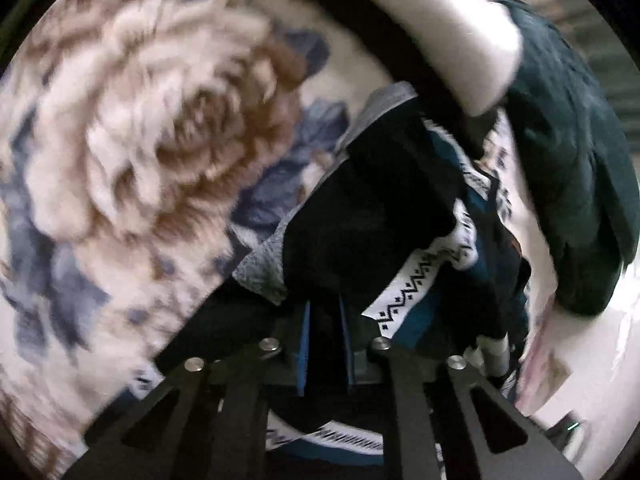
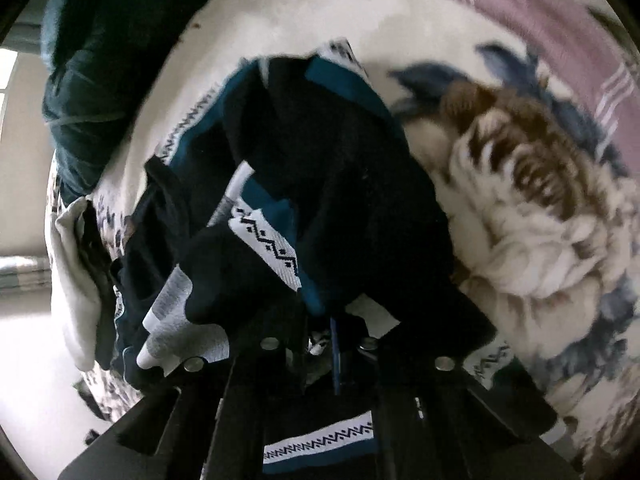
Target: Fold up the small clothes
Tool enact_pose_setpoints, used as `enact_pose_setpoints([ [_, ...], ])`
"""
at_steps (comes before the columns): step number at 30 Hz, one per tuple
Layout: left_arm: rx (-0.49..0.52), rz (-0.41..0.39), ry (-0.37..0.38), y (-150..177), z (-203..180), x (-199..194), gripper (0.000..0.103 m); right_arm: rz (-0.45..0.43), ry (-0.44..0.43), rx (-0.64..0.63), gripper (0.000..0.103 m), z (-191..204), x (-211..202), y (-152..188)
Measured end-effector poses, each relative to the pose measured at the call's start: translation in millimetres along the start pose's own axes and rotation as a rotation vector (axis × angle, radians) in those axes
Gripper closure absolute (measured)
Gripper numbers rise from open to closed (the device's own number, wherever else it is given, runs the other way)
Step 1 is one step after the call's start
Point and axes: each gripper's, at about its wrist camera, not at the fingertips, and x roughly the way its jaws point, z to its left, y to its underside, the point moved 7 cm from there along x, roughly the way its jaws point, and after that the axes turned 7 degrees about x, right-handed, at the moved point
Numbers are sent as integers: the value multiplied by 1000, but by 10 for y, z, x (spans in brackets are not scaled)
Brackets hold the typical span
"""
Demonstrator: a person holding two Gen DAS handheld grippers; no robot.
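a cream blanket with big brown and blue flowers covers the bed, with a dark green cloth bunched at its edge. the small garment, dark navy and teal with white zigzag bands, hangs crumpled between both views. the left tongs and right tongs each look clamped on its fabric. no neat fold shows yet; i judge nearly all the folding remains.

Cream plush blanket printed with brown-and-blue roses covers the bed. A mauve striped cloth lies along its far edge. Daylight enters at left.
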Motion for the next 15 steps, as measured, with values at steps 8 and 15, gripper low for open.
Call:
enact_pose_setpoints([
  [8, 165, 92, -55, -6, -49, -3, 83, 138, 147, -60, 72, -215, 45, -6],
  [15, 427, -34, -135, -487, -385, -115, 72, -95, 178, -272, 54, 138, -604, -417],
])
